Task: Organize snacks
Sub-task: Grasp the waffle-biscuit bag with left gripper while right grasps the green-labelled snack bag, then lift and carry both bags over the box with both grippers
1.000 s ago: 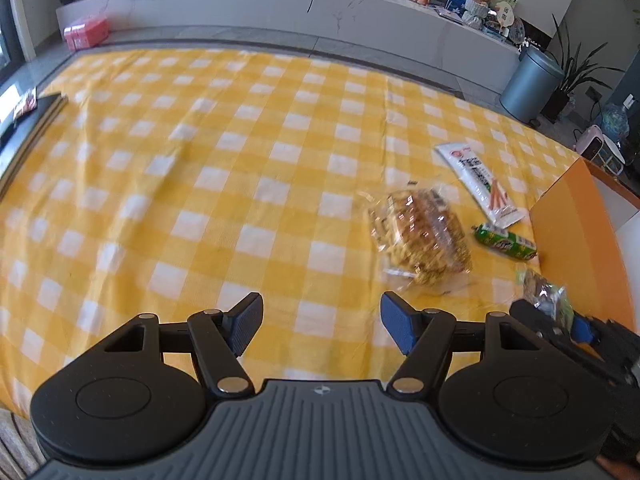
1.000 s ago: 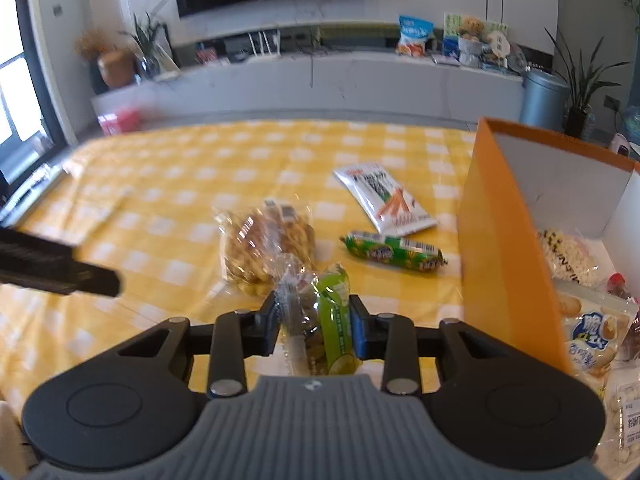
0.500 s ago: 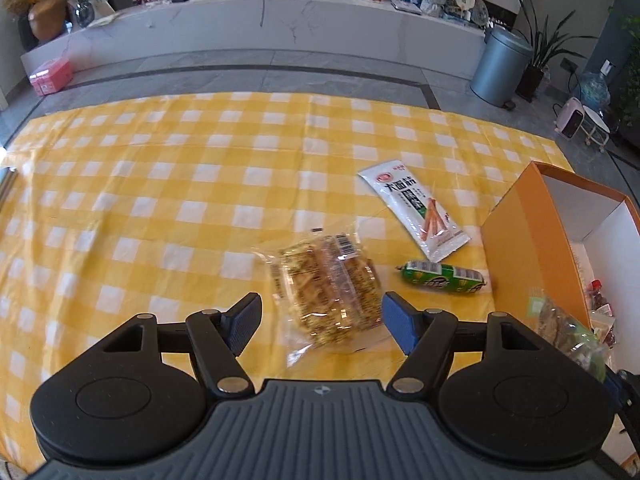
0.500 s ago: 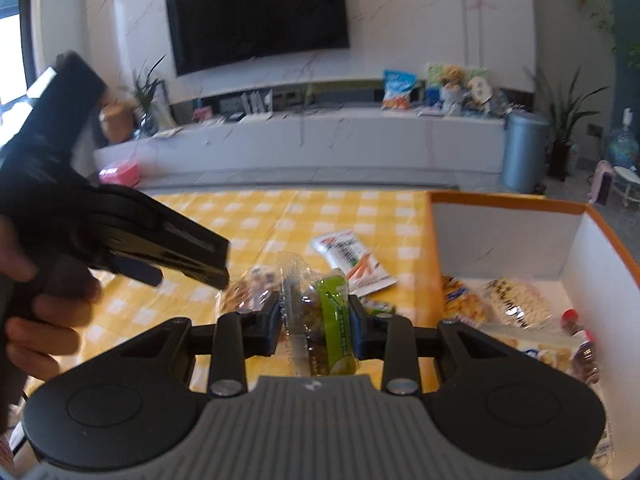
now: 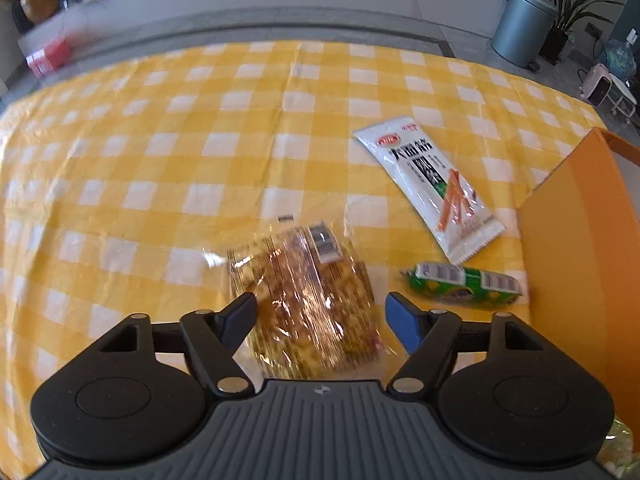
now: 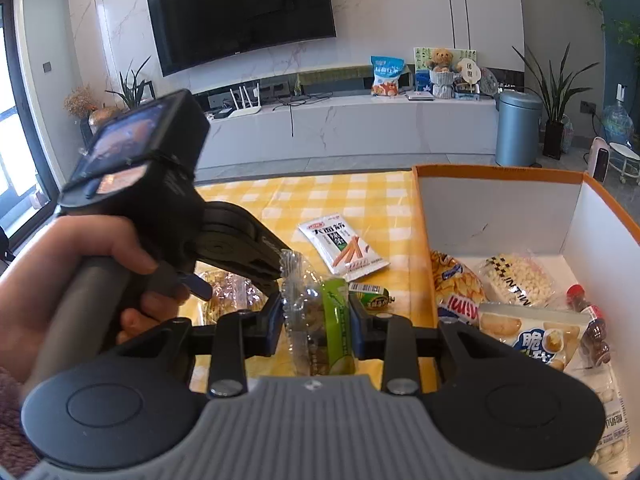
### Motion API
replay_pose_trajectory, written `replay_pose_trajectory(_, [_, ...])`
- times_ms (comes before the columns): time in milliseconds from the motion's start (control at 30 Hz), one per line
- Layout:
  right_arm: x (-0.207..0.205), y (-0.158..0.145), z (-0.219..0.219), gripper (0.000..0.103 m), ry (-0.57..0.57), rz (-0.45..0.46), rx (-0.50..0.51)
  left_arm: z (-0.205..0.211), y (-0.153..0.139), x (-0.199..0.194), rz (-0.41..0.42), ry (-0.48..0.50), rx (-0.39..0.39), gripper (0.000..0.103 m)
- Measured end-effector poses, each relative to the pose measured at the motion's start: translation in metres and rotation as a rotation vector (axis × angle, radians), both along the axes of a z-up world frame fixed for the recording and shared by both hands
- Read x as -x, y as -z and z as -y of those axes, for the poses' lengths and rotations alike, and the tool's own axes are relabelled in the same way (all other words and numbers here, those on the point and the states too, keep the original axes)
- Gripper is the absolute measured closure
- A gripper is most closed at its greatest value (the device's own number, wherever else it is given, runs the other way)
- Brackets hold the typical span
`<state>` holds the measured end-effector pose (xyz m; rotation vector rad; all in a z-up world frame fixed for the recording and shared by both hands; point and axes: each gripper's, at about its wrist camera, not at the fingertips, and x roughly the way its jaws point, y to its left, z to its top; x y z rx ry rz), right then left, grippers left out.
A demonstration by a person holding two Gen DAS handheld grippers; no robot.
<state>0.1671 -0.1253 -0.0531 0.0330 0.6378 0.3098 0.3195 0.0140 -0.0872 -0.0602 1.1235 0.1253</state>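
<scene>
**Snacks on the Yellow Cloth**

On the yellow checked cloth [image 5: 160, 168] lie three snacks. The left gripper [image 5: 320, 320] hangs over a clear bag [image 5: 304, 304] of golden crunchy bits. Its jaws are spread wide, one on each side of the bag, and it is hard to tell if they touch it. The bag looks a little blurry.

At 2 o'clock from the clear bag lies a long white pack [image 5: 432, 188] with orange sticks drawn on it. At 3 o'clock from the bag lies a small green roll [image 5: 464, 284], just beside the wall of the orange box [image 5: 580, 260]. The white pack's lower end is near the green roll.

The right gripper [image 6: 318, 320] pinches a snack pack [image 6: 320, 320] with a clear side and a green side. The pack stands up between the jaws, held above the cloth, just left of the box.

The box is white inside [image 6: 500, 208]. In it lie a chip bag [image 6: 456, 284], a bag of white puffs [image 6: 516, 276], a small dark bottle with a red cap [image 6: 592, 328], and a blue and white bag [image 6: 536, 340] at the near side.

At 9 o'clock in the right view, a hand [image 6: 80, 272] grips the handle of the left gripper, which points down at the clear bag.

Far behind the cloth stand a blue-grey bin [image 5: 520, 28] and a long white shelf [image 6: 360, 124] under a big dark TV [image 6: 240, 12].
</scene>
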Motion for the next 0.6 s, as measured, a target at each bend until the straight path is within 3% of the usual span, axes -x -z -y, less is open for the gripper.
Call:
replay_pose_trajectory(133, [-0.003,0.006,0.000,0.072,0.021,0.005,0.048,0.012,0.011,-0.004,-0.002,0.033,-0.103,0.009])
replay_pose_trajectory(233, [-0.003,0.005,0.003,0.072,0.021,-0.001,0.027,0.018,0.017,-0.006,-0.019,0.038,-0.145,0.007])
replay_pose_trajectory(500, [-0.003,0.005,0.004,0.072,0.014,-0.005,0.019,0.010,0.017,-0.010,-0.032,-0.016,-0.076,0.010])
replay_pose_trajectory(600, [-0.003,0.006,0.004,0.072,0.010,-0.006,0.014,0.003,0.018,-0.007,-0.043,-0.008,-0.071,0.006])
